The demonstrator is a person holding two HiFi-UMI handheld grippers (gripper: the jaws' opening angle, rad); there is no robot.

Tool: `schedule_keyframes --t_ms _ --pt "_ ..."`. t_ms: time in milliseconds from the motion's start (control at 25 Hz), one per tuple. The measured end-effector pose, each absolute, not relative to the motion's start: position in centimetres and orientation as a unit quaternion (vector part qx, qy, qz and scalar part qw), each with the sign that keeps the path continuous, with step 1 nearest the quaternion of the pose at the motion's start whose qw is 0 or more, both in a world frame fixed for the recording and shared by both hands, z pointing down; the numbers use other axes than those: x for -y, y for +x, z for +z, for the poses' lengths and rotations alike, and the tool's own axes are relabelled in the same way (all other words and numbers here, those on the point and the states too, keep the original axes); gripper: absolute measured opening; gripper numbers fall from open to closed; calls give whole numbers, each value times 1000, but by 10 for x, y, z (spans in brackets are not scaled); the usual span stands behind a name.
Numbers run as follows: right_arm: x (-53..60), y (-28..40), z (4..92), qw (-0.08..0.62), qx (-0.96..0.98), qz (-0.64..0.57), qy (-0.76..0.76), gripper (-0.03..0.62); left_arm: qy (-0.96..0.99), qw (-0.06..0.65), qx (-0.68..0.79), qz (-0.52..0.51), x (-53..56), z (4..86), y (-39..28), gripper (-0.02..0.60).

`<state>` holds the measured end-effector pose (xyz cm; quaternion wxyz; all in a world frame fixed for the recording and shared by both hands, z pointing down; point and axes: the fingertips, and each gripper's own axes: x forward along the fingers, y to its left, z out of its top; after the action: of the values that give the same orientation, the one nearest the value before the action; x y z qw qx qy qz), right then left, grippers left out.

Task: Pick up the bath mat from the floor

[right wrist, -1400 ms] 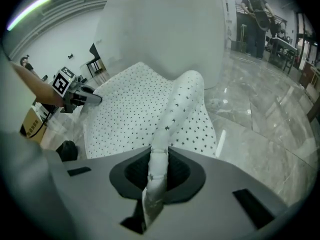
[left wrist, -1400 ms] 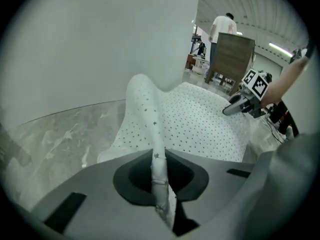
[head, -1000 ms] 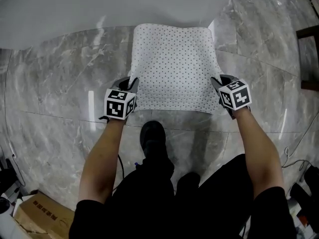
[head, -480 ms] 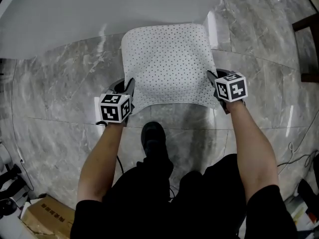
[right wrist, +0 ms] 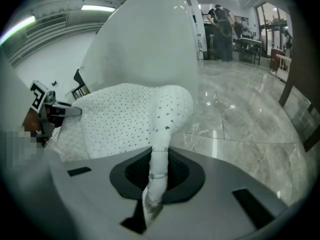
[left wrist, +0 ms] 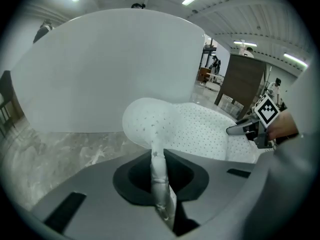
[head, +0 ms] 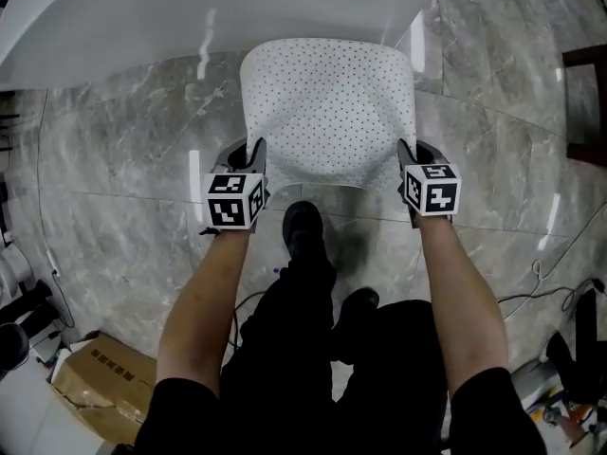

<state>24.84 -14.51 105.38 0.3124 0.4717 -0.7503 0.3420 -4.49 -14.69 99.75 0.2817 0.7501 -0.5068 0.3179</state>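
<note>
Floor (head: 114, 159): grey polished marble under the bath mat. It looks slick, so a far edge that drags may catch or slide rather than lift clean.
White tub wall (head: 142, 17): right behind the mat's far edge. Swing the mat forward and it will likely brush this.
Bath mat (head: 327, 112): white and dotted, its near edge raised off the floor and sagging between your two grippers. The far edge seems to rest on the floor by the tub wall.
Cardboard box (head: 95, 387): well apart from the mat, behind you on your left, clear of the lift.
Shoe (head: 303, 230): just beside the mat's near edge. Step forward and you could tread on the hanging fabric.
Left gripper (head: 254, 152): fingers pinched tight on the mat's near left corner, with a thin fold running between them. A grip this narrow could slip as more weight comes on.
Right gripper (head: 408, 154): fingers clamped the same way on the near right corner. Uneven raising would pull one corner free.
Cable (head: 560, 263): on the floor to the mat's right, near your feet, a trip hazard.
</note>
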Motion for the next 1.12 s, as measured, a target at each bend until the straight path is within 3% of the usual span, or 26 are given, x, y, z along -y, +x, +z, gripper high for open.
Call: schedule_keyframes --t_ms 1120 --pt "142 206 732 311 785 324 427 44 773 302 482 281 133 706 -35 46"
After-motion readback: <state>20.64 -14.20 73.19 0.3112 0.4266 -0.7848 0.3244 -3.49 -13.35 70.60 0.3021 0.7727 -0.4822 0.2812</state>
